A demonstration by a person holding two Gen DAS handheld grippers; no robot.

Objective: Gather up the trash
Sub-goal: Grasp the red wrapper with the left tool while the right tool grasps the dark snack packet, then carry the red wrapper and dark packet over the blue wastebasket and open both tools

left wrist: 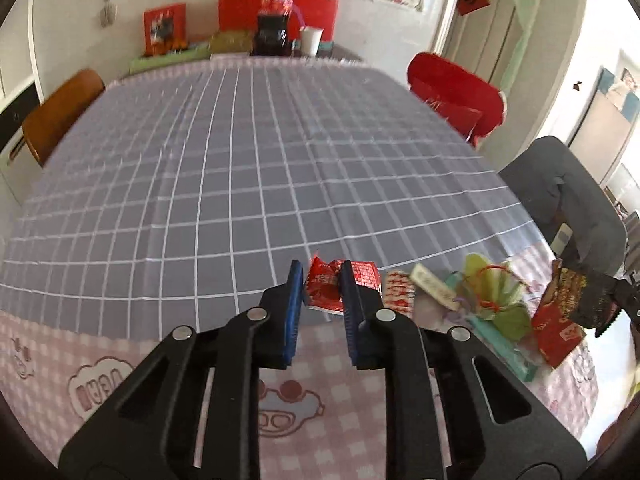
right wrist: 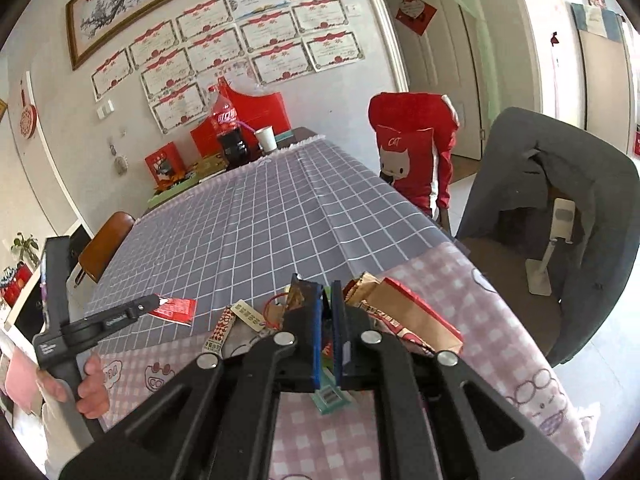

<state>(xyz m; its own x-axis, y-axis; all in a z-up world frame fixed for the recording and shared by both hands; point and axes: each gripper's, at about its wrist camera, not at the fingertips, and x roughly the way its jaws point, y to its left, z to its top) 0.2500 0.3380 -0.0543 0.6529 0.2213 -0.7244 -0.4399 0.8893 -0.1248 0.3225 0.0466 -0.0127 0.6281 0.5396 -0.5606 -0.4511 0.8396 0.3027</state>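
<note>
The worst risk sits with the trash pile [left wrist: 496, 304] on the pink end of the surface [left wrist: 240, 152]: it lies close to the surface's edge, and a careless sweep of either claw could push pieces off onto the floor. Next, the left claw [left wrist: 320, 292] is closed on a crumpled red wrapper [left wrist: 324, 288], pinching only its near part; the foil looks slippery, so it may slide out on the way to the pile. It sits just left of the pile, beside a second red packet [left wrist: 366, 278] that could be dragged along. The right claw [right wrist: 327, 320] is shut narrow, right over the pile, with a brown-and-red bag [right wrist: 408, 316] touching its right finger; whether the pads truly grip it or any other piece I cannot tell, so a lift may leave it behind.

Hidden: the claw's body covers the middle of the pile in the right view. No bin shows anywhere. The tag print [right wrist: 248, 317] is too small to read.
</note>
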